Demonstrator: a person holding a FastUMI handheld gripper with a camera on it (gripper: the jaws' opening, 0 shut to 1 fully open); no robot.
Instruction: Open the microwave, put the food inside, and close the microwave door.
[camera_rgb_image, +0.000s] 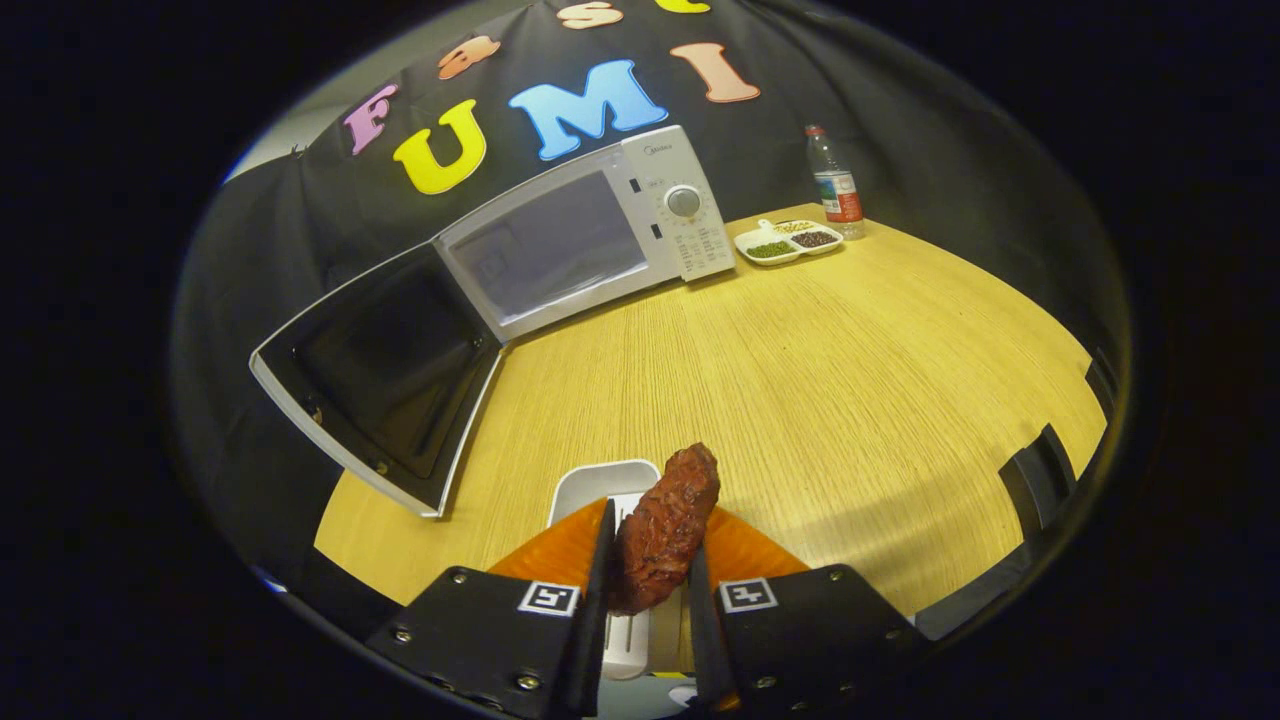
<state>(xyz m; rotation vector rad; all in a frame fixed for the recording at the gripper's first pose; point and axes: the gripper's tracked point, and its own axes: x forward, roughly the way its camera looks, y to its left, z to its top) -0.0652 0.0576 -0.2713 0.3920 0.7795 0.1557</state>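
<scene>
The jaws are pinching a dark reddish-brown piece of food (667, 525), the gripper (650, 560) holding it upright and slightly tilted, with both fingers pressing against its lower sides while its top is sticking out ahead of them. Just beneath and behind the food, a white tray (590, 485) is sitting on the near part of the wooden surface (850, 380). Far and to the left, the white microwave (600, 230) is standing against the black cloth wall with its door (385, 375) swinging wide open toward the near left. To the right of the microwave, a white divided dish (788, 241) holding small portions is lying on the surface, and a plastic bottle (834, 182) is standing just beyond it.
</scene>
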